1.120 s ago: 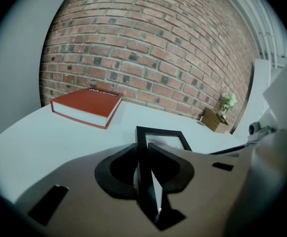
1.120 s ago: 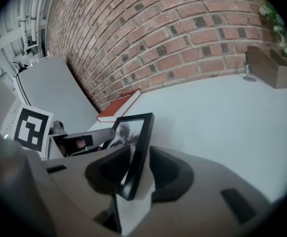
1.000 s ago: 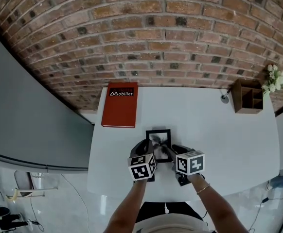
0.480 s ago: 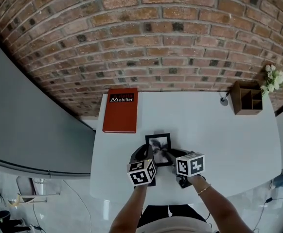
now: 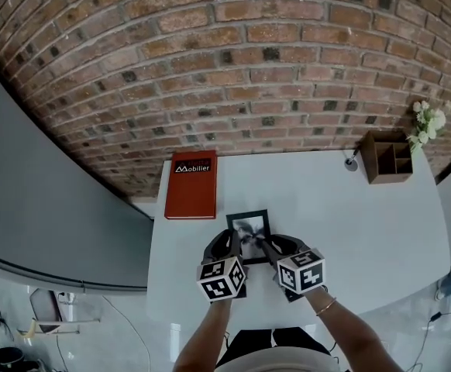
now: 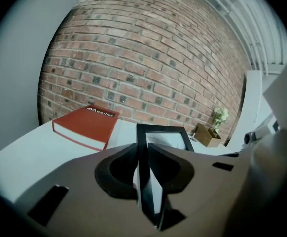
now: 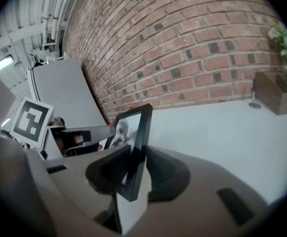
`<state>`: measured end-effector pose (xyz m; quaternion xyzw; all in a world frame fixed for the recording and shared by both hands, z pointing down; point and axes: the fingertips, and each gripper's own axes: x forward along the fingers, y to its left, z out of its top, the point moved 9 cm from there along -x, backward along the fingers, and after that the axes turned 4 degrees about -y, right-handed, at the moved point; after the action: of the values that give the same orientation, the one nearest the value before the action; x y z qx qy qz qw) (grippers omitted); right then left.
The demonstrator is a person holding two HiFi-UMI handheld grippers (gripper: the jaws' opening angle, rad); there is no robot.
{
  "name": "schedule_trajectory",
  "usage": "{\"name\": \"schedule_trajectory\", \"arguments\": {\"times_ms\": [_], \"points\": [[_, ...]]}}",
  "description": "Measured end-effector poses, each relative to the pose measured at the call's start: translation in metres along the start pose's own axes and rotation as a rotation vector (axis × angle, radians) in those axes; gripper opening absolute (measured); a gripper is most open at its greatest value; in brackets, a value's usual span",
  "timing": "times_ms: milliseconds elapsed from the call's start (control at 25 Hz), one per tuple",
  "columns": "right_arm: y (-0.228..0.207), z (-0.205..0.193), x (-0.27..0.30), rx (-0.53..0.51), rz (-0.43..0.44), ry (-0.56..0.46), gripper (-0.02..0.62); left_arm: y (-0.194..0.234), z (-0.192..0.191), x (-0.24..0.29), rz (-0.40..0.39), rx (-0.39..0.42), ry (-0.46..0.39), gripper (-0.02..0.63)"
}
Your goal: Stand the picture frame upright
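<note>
While both forearms reach forward side by side, each gripper pinches one edge of the picture frame [image 5: 249, 226]
Arms come in from the bottom edge of the head view, wrists close together, both pointing forward and somewhat down, marker cubes facing the person; left gripper [image 6: 142, 174] has its jaws part closed on the frame's left edge, pads pressing both faces; right gripper [image 7: 133, 177] is clamped the same way on the right edge; frame tilted with its glass side facing up and toward the person, at the near middle of the white tabletop [image 5: 349, 231], can't tell if its lower edge touches; count: 1 frame, 2 grippers, 1 red book [image 5: 191, 186] at the back left just beyond the frame, 1 wooden organiser [image 5: 388, 158] far right, 1 bunch of white flowers [image 5: 425, 121] beside it
</note>
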<state>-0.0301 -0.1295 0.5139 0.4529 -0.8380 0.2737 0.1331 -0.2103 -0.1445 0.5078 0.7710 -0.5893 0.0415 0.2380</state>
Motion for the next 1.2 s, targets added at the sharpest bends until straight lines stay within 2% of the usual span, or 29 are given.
{"name": "schedule_trajectory", "arguments": {"times_ms": [280,760,1200], "points": [[0.004,0.019,-0.023,-0.03,-0.032,-0.135,0.103,-0.018,0.026,-0.001,-0.065,0.04,-0.058,0.061],[-0.01,0.044,-0.064,-0.044,-0.149,-0.275,0.101,-0.066,0.056,0.011,-0.202,0.131,-0.132,0.061],[-0.033,0.053,-0.1,-0.033,-0.28,-0.345,0.097,-0.11,0.059,0.028,-0.326,0.121,-0.149,0.06]]}}
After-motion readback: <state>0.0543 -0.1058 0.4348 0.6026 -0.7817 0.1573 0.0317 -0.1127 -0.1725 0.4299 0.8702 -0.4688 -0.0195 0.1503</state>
